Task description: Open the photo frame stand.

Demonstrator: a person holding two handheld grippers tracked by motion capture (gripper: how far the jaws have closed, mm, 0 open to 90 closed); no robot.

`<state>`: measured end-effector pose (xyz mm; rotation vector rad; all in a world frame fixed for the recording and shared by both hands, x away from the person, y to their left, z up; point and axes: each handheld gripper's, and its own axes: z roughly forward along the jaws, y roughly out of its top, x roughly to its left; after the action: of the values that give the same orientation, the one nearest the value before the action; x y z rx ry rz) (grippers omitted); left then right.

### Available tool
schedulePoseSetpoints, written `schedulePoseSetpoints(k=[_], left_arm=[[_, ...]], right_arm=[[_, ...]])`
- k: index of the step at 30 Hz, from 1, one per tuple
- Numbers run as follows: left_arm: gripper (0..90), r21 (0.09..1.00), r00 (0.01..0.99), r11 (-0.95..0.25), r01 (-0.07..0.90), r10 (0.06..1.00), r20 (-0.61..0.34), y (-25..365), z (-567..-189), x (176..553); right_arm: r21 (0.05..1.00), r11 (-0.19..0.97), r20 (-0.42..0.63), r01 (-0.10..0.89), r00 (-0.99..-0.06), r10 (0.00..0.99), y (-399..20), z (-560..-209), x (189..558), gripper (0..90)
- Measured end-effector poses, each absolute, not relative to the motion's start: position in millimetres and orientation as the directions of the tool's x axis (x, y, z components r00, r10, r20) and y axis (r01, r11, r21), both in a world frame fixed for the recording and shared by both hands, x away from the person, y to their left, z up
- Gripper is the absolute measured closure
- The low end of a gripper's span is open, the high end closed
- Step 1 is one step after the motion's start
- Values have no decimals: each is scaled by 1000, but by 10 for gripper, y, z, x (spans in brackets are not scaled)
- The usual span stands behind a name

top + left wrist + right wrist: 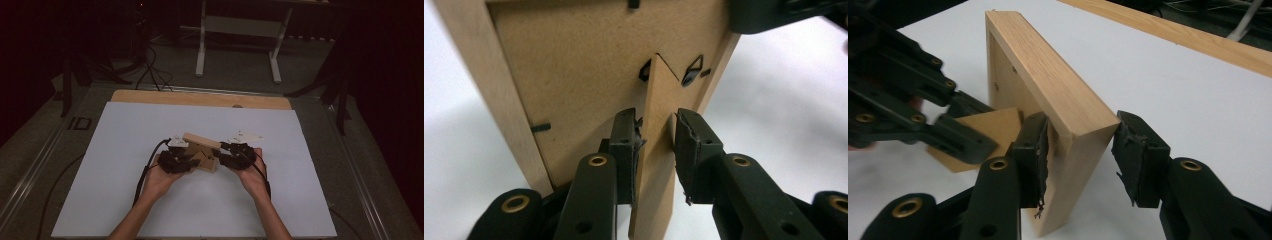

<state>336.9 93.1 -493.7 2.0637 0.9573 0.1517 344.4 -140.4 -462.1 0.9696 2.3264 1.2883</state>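
Note:
A light wooden picture frame (201,140) stands on edge on the white sheet, its brown fibreboard back (574,85) facing me. A fold-out stand leg (658,165) juts from that back beside a small metal hanger (691,72). My left gripper (186,160) (656,120) is shut on the leg, one pad on each face. At the frame's right end, my right gripper (226,151) (1075,127) is shut on the side rail (1068,100), with one pad inside it and the other at its outer corner. The left gripper (913,115) also shows in the right gripper view, reaching behind the frame.
The white sheet (150,200) covers most of a wooden table whose far edge (200,98) is bare. Beyond it stand a white desk frame (202,45) and floor cables (150,70). Dark stands flank both sides.

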Motion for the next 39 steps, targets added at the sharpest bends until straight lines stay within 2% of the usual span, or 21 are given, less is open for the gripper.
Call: schedulePoseSetpoints(k=[6,19,39], left_arm=[[748,727,702,-389,565,689,-177,884,-4965,3361],[706,734,713,-386,560,675,-189,941,-4957,3288],[656,754,711,-368,545,679,-183,1153,-5014,3081]], right_arm=[[829,392,34,398,-737,675,-1356,-4632,3401,576],[840,384,46,383,-756,653,-1381,-4663,3300,584],[835,419,23,357,-783,621,-1346,-4708,3131,541]])
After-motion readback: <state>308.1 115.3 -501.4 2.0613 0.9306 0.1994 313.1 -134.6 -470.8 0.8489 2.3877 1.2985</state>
